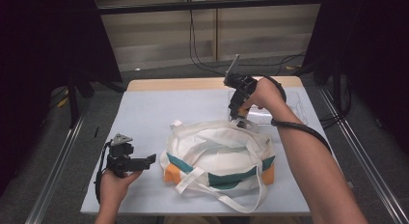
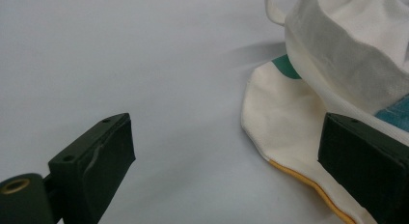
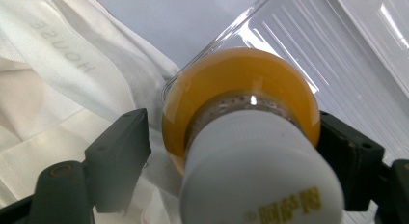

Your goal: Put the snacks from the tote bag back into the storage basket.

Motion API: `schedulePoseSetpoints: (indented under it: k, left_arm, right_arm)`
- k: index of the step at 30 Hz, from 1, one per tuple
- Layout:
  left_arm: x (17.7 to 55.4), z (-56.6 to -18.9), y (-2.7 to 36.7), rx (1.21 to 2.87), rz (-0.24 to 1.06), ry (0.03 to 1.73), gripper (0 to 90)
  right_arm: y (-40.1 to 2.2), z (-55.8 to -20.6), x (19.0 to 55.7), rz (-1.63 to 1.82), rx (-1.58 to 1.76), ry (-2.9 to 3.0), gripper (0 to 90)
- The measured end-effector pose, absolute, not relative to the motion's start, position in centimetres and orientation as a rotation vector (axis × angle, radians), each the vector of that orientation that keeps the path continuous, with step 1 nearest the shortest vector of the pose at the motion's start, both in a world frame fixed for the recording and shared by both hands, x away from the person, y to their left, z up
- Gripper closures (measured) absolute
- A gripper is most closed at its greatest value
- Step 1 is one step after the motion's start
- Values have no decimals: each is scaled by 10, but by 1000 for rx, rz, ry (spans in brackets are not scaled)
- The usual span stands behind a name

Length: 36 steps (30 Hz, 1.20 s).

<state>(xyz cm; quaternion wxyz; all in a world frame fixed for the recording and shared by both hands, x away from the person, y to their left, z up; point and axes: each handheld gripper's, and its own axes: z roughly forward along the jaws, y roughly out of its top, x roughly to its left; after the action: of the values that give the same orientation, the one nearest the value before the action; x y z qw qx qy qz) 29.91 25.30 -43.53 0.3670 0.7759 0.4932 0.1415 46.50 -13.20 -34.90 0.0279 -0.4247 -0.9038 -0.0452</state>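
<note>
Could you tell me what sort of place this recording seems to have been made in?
Probably a lab or recording bay rather than a home: a table under a plain grey cover, dark curtains on both sides, and loose cables trailing over the floor behind.

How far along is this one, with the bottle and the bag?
Done: nothing shows packed; the white bag lies slumped, its inside hidden. In hand: the orange bottle with a white cap sits between the right gripper's jaws at the clear tray's corner, one jaw standing clear of it. The left gripper is open beside the bag. Left: probably getting the bottle into the bag.
</note>
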Motion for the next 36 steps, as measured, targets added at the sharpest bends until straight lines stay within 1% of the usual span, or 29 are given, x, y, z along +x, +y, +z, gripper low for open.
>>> schedulePoseSetpoints:
  k: [4,15,36]
  left_arm:
    - [299,-436,253,1996,363,1268,56]
    - [299,-435,251,1999,372,1263,56]
    - [299,-436,249,2013,365,1259,56]
  right_arm:
    - [-132,-346,464,-135,-1327,-2793,166]
    - [-139,-334,455,-141,-1329,-2805,159]
    - [-162,-326,432,-152,-1335,-2793,156]
